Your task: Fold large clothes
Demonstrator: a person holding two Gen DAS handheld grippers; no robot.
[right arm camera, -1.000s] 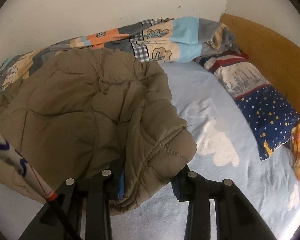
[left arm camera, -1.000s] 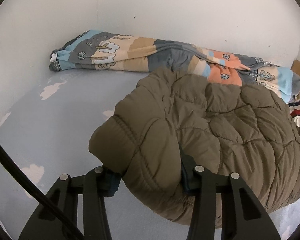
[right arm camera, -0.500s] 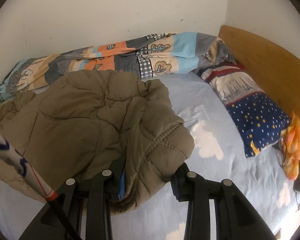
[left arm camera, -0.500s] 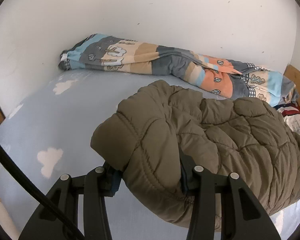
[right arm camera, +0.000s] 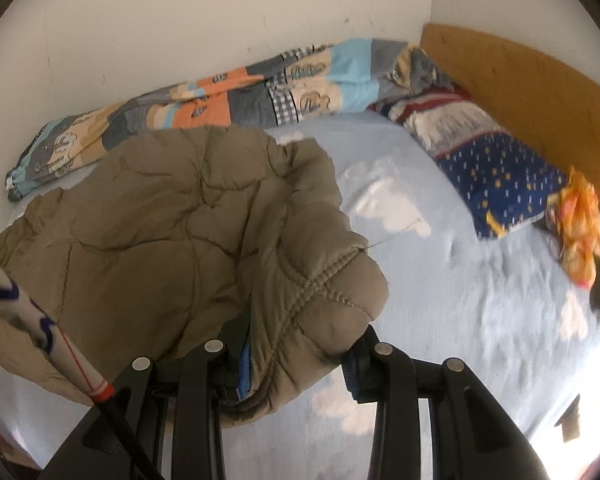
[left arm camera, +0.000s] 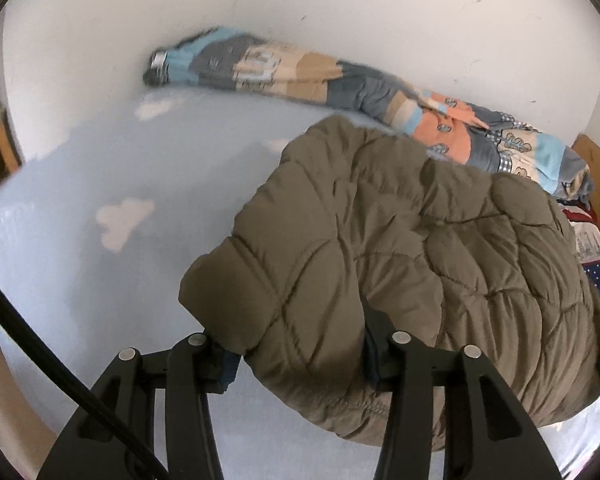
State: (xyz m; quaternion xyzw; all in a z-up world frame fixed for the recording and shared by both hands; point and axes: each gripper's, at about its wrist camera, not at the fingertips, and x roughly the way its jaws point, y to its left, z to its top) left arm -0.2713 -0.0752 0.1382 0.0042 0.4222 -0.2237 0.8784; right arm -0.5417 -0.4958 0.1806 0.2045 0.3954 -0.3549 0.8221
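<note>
Left hand-held gripper [left arm camera: 296,354] jaws opening, olive puffer jacket [left arm camera: 400,248] between them. Right hand-held gripper [right arm camera: 292,354] clamps jacket's other corner. Patterned quilt [right arm camera: 228,100] behind jacket.

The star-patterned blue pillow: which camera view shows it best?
The right wrist view. There the star-patterned blue pillow lies in the open on the bed sheet beside the headboard. The left wrist view shows only a sliver of it at the right edge, behind the brown jacket.
</note>
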